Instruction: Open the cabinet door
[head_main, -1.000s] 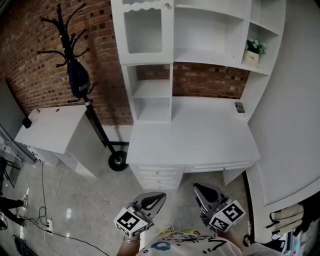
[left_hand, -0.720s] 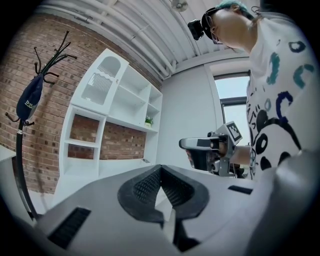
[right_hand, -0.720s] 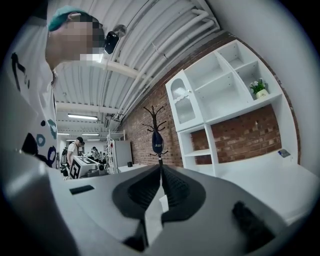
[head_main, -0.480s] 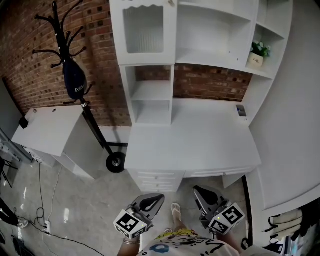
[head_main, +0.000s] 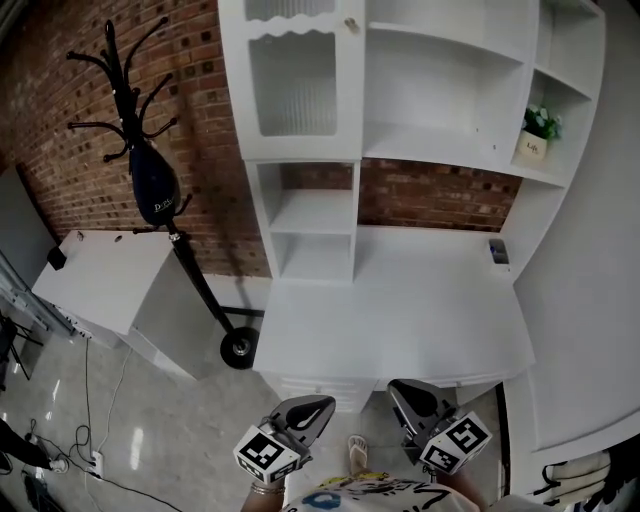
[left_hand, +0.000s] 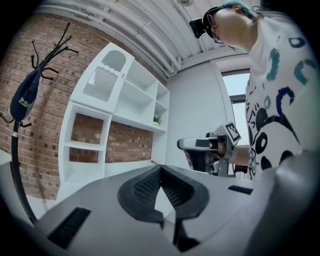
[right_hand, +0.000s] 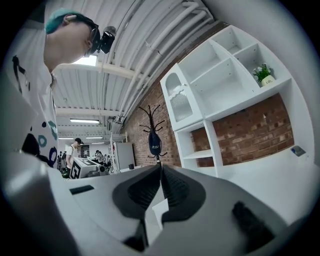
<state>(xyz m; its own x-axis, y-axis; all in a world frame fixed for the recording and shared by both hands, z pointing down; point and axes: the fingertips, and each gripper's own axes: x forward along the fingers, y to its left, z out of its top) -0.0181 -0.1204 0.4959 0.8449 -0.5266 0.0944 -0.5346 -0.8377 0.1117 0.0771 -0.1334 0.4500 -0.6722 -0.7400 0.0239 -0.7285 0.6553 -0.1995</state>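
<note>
Task not begun. Cabinet door (head_main: 292, 80) shut, upper left of shelf unit above bench (head_main: 400, 310); knob (head_main: 350, 24) on its right edge. Left tongs (head_main: 322, 402) and right tongs (head_main: 396, 386) pressed together, empty, well apart from door. Reach, grip and pull all left.

Grey left claw (head_main: 325, 402) and right claw (head_main: 394, 386), marker cubes (head_main: 262, 452), printed white shirt (head_main: 380, 494)

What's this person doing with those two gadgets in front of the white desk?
A person stands before the white desk, holding the left gripper and the right gripper low, close to the body. Both are shut and empty. The glass-fronted cabinet door at the upper left is closed, and neither gripper is near its knob.
</note>
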